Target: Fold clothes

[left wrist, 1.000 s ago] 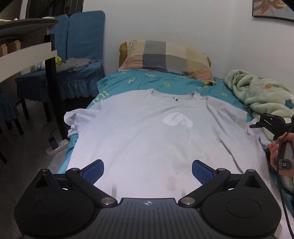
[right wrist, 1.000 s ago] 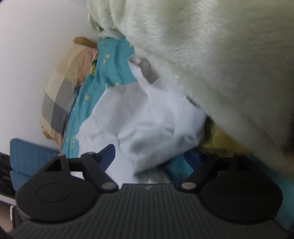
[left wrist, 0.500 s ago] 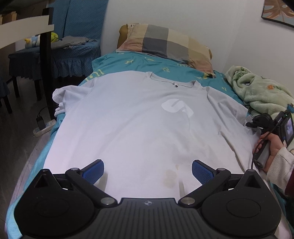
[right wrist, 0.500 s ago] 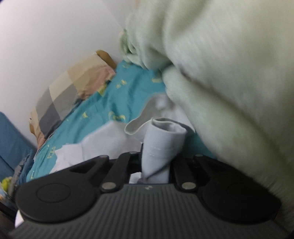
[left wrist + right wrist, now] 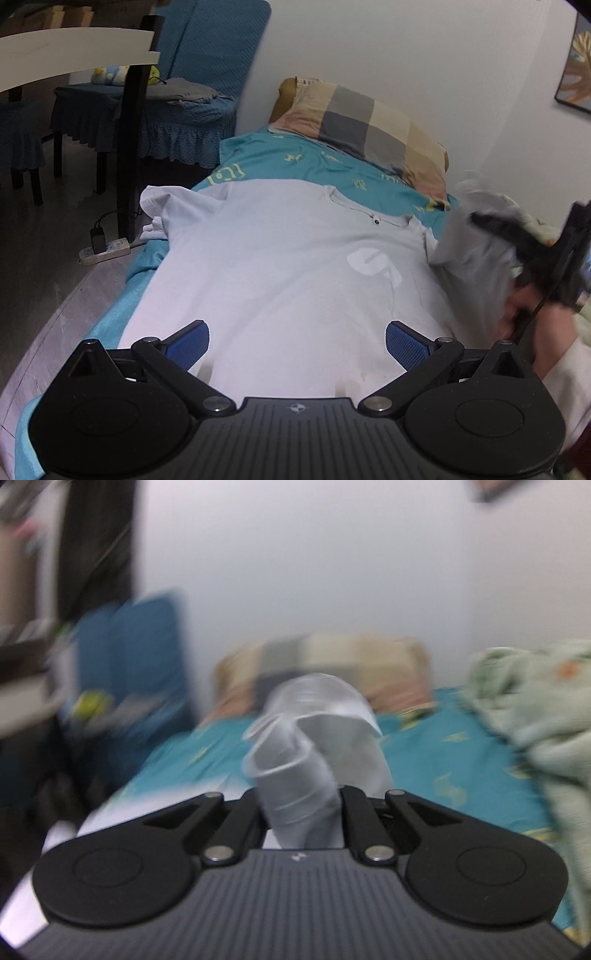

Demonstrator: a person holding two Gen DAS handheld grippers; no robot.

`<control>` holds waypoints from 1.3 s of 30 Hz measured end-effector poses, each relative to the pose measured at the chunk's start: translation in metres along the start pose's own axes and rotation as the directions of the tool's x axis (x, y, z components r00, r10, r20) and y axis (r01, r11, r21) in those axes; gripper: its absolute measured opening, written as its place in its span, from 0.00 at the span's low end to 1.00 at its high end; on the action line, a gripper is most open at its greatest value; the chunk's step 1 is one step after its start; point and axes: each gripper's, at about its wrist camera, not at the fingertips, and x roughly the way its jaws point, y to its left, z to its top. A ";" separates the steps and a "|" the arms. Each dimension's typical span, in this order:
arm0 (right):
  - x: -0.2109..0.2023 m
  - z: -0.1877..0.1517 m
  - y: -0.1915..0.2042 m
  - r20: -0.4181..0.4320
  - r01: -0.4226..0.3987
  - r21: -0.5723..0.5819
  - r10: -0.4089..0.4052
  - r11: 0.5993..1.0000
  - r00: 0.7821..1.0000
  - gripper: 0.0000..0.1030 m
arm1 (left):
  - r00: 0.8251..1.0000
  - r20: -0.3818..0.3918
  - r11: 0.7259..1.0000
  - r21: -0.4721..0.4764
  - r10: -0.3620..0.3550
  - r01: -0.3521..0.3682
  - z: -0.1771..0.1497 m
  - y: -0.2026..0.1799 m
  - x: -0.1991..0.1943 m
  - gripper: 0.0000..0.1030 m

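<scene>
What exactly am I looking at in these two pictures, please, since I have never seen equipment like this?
There is no robot here: a person holds a two-finger gripper in each hand, and each gripper carries a wide-angle camera looking along its fingers. The black plastic at the bottom of each picture is the gripper itself.

The left wrist view shows the left gripper, its blue-padded fingers wide open, above a white T-shirt spread on a bed with a teal sheet and a checked pillow. At its right edge you see the person's hand with the right gripper, lifting the shirt's sleeve.

The right wrist view, blurred by motion, shows the right gripper shut on that sleeve. A pale green blanket lies to the right.
</scene>
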 end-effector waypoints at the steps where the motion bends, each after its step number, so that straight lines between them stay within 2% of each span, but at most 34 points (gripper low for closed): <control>1: 0.004 -0.013 0.012 -0.046 -0.029 -0.028 0.028 0.999 0.999 0.07 | 1.000 0.002 1.000 -0.004 0.003 -0.003 0.001 0.002 0.000 1.00; 4: 0.015 -0.050 0.045 -0.194 -0.109 -0.097 0.088 0.989 0.977 0.07 | 1.000 -0.001 1.000 -0.016 0.010 -0.010 0.002 0.006 0.001 1.00; 7: 0.017 -0.069 0.054 -0.279 -0.121 -0.133 0.080 0.984 0.957 0.09 | 1.000 -0.010 1.000 -0.029 0.002 -0.003 0.002 0.009 0.004 1.00; 11: 0.014 -0.062 0.047 -0.319 -0.147 -0.088 0.112 0.985 0.941 0.12 | 1.000 -0.017 0.999 -0.051 -0.021 0.020 0.002 0.013 0.007 1.00; 16: -0.008 -0.060 0.052 -0.438 -0.207 -0.061 0.160 0.977 0.884 0.46 | 0.998 -0.025 0.996 -0.078 -0.050 0.048 0.001 0.016 0.011 1.00; 18: -0.023 -0.054 0.052 -0.476 -0.225 -0.028 0.185 0.974 0.860 0.47 | 0.998 -0.021 0.995 -0.082 -0.062 0.060 0.001 0.016 0.009 1.00; 20: -0.043 -0.042 0.048 -0.499 -0.206 0.026 0.192 0.978 0.845 0.47 | 0.996 -0.021 0.992 -0.092 -0.088 0.086 0.001 0.017 0.007 1.00; 23: -0.078 -0.026 0.037 -0.554 -0.120 0.138 0.177 0.983 0.813 0.47 | 0.992 -0.025 0.986 -0.116 -0.127 0.123 0.000 0.017 0.004 1.00; 24: -0.091 -0.020 0.032 -0.558 -0.099 0.178 0.183 0.979 0.809 0.47 | 0.990 -0.029 0.984 -0.122 -0.138 0.133 0.000 0.016 0.003 1.00; 26: -0.121 -0.012 0.021 -0.524 -0.083 0.270 0.219 0.959 0.823 0.47 | 0.985 -0.045 0.977 -0.145 -0.168 0.160 0.000 0.013 0.006 0.99; 28: -0.152 -0.006 0.009 -0.482 -0.070 0.355 0.247 0.932 0.841 0.47 | 0.982 -0.062 0.973 -0.159 -0.181 0.169 0.004 0.007 0.024 0.95; 32: -0.189 -0.009 -0.026 -0.396 0.016 0.479 0.200 0.878 0.896 0.48 | 0.975 -0.094 0.966 -0.186 -0.202 0.182 0.015 -0.007 0.065 0.94; 37: -0.185 -0.006 -0.064 -0.339 0.074 0.539 0.135 0.839 0.931 0.50 | 0.964 -0.133 0.956 -0.220 -0.229 0.196 0.029 -0.025 0.117 0.92; 39: -0.181 -0.005 -0.078 -0.318 0.087 0.550 0.112 0.831 0.941 0.50 | 0.966 -0.145 0.954 -0.242 -0.215 0.176 0.033 -0.028 0.146 0.90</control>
